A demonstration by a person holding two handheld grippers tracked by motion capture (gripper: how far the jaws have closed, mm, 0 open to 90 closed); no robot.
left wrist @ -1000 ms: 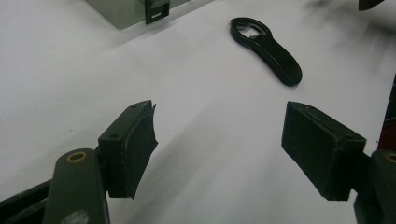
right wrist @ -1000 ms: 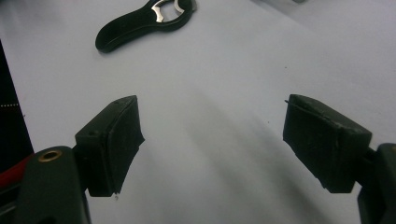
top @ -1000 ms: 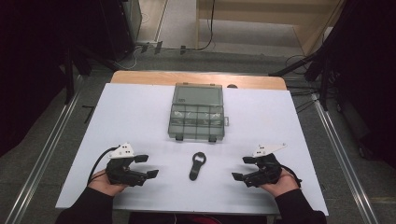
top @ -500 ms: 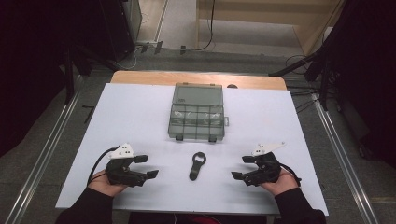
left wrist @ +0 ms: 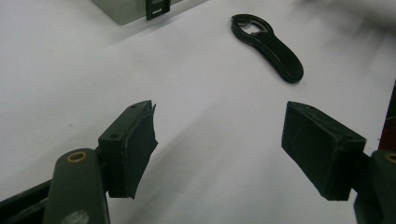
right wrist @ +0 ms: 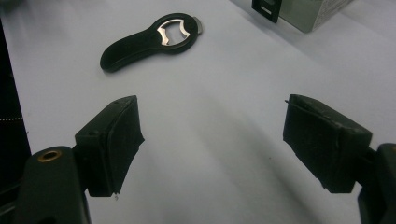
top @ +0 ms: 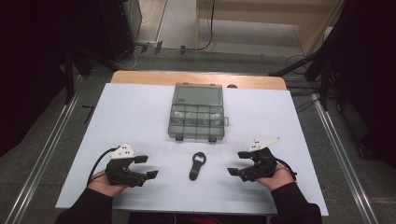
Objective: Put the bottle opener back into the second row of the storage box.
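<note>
High view, change: nothing shifted since the earlier frames; both hands and every object placed as before.
High view, left gripper point(top: 146, 167): jaws spread wide, released, nothing between them; resting low over the white table point(top: 140, 121).
High view, right gripper point(top: 238, 163): jaws spread wide, released, holding nothing.
High view, bottle opener point(top: 197, 165): flat on the table between the two grippers, apart from both, ring end pointing away from the person.
High view, compartment box point(top: 197, 112): closed, clear-lidded, beyond the bottle opener, well ahead of both grippers.
Left gripper view, left gripper point(left wrist: 219, 149): empty gap between the pads; bottle opener point(left wrist: 268, 45) ahead and toward the right jaw, untouched; box corner point(left wrist: 135, 9) farther ahead, left.
Right gripper view, right gripper point(right wrist: 212, 140): empty gap; bottle opener point(right wrist: 152, 39) ahead and toward the left jaw, untouched; box corner point(right wrist: 303, 11) farther ahead, right.
</note>
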